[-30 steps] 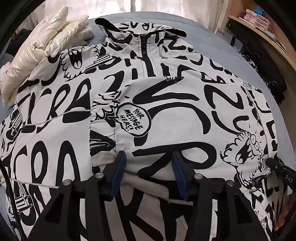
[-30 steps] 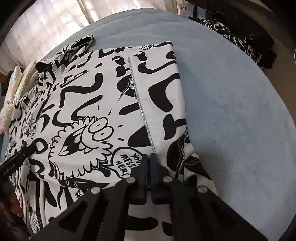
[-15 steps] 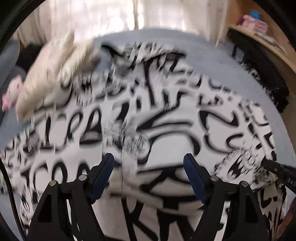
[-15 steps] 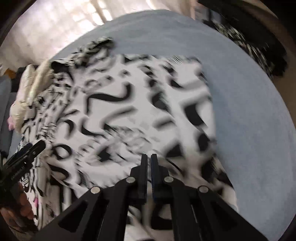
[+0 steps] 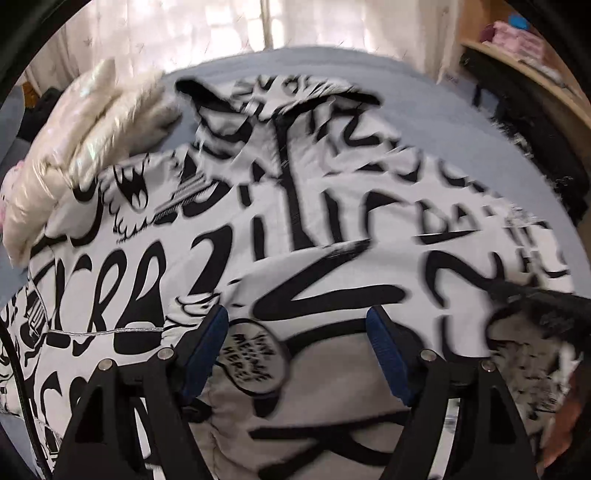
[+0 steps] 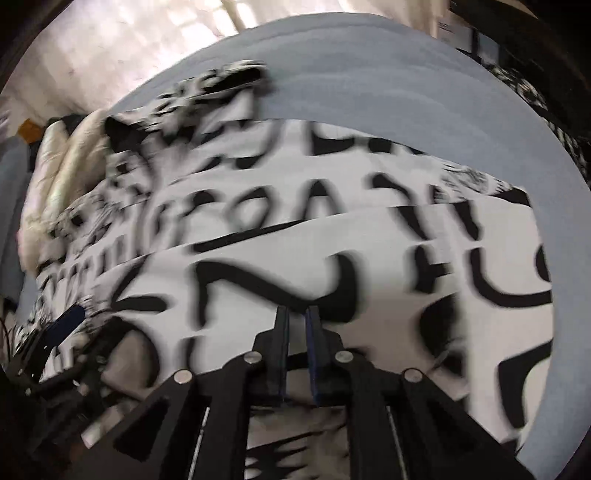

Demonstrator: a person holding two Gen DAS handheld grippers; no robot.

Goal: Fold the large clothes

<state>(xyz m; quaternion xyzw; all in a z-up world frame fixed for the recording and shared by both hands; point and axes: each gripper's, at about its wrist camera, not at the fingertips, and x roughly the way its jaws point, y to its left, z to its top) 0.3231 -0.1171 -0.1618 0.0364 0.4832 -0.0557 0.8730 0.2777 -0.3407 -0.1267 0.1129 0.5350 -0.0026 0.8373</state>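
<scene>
1. Two blue-padded fingers (image 5: pixel 207 350) of the left gripper (image 5: pixel 295 350) stand wide apart in the left wrist view, released, with nothing between them. Beneath them the black-and-white graffiti-print jacket (image 5: pixel 295 229) lies spread over most of the blue-grey bed (image 5: pixel 424 85), its collar and zip toward the far edge by the curtain (image 5: pixel 207 33). A speech-bubble print (image 5: pixel 253 358) sits between the pads. A cream puffer jacket (image 5: pixel 81 147) lies at the bed's far left corner, touching the printed jacket's shoulder. A wooden shelf (image 5: pixel 524 62) stands off the bed's right edge, with dark clothes (image 5: pixel 535 140) below it. The right gripper (image 5: pixel 535 299) shows as a dark blur low on the right.

2. Seen from the right wrist view, the right gripper (image 6: pixel 295 328) has its fingers nearly together with a thin gap (whether cloth is pinched there I cannot tell; the frame is smeared). The jacket (image 6: pixel 332 229) fills the middle of the bed (image 6: pixel 406 74), its right side parallel to the bed's bare right edge. The puffer (image 6: pixel 62 170) lies at the far left, and the left gripper (image 6: pixel 66 325) is low at the left.
</scene>
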